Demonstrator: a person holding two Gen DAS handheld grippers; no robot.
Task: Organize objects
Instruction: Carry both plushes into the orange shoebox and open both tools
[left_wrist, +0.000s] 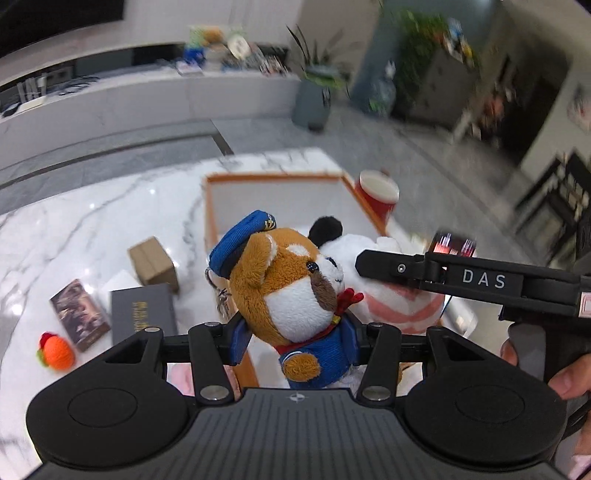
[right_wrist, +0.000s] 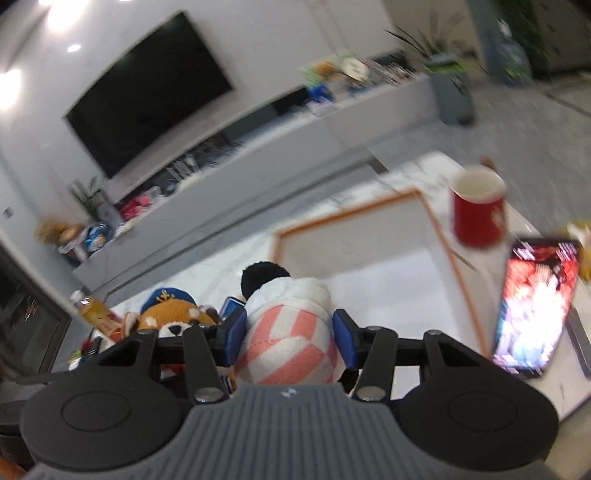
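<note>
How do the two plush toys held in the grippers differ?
The brown plush wears a blue cap and blue jacket; the white plush has a black ear and pink-and-white striped clothing. The brown plush sits in the left gripper, the white plush in the right gripper. Both are clamped between blue pads.

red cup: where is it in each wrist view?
Left wrist: red cup right of centre, upper middle, just past the right far corner of the orange-rimmed tray.
Right wrist: red cup right, mid-height, beside the same tray corner.
Shared landmark: orange-rimmed tray.
</note>
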